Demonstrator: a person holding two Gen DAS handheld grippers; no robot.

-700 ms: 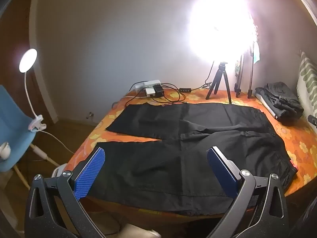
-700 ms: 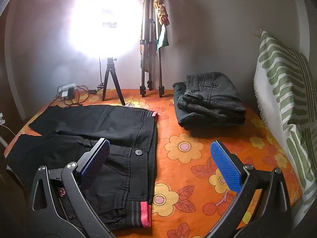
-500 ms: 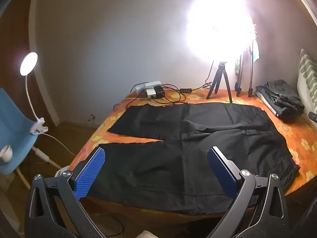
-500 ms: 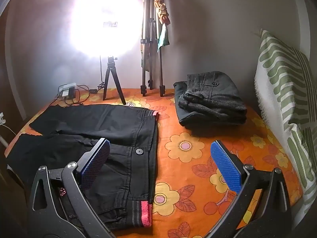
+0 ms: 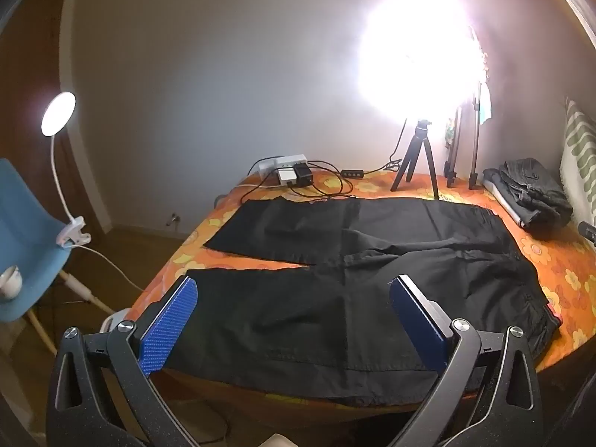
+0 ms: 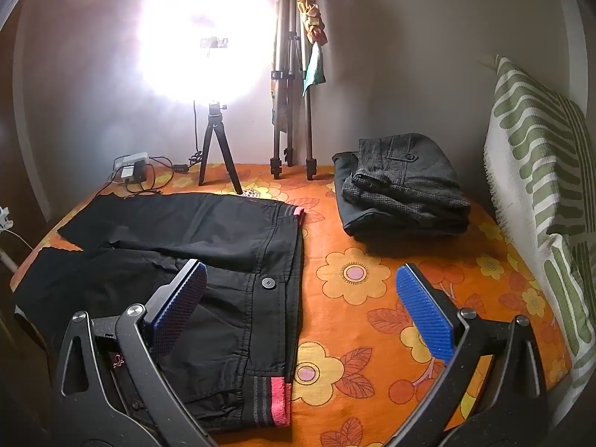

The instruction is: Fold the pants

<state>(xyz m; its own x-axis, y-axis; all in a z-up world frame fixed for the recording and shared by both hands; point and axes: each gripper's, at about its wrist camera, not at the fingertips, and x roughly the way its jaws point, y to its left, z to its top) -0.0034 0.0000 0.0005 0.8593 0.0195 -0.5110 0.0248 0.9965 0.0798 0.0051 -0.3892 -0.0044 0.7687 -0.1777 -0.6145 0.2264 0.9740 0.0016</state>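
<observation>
Black pants (image 5: 335,283) lie spread flat on the orange flowered bed cover (image 5: 551,260), legs pointing left, waistband to the right. In the right wrist view the pants (image 6: 208,238) show their waistband with a button (image 6: 268,282) and a pink tab (image 6: 280,398). My left gripper (image 5: 294,316) is open and empty, held above the near leg. My right gripper (image 6: 301,309) is open and empty, above the waistband's near end.
A stack of folded dark pants (image 6: 402,190) lies at the back right. A lit ring light on a small tripod (image 6: 216,149), a taller tripod (image 6: 290,111) and a power strip with cables (image 5: 290,175) stand at the back. A striped cushion (image 6: 540,186) is on the right. A blue chair (image 5: 26,231) with a clip lamp (image 5: 59,115) stands left.
The left gripper has pulled back and risen a little, so more of the pants shows. The right gripper has barely moved. Both stay open.
</observation>
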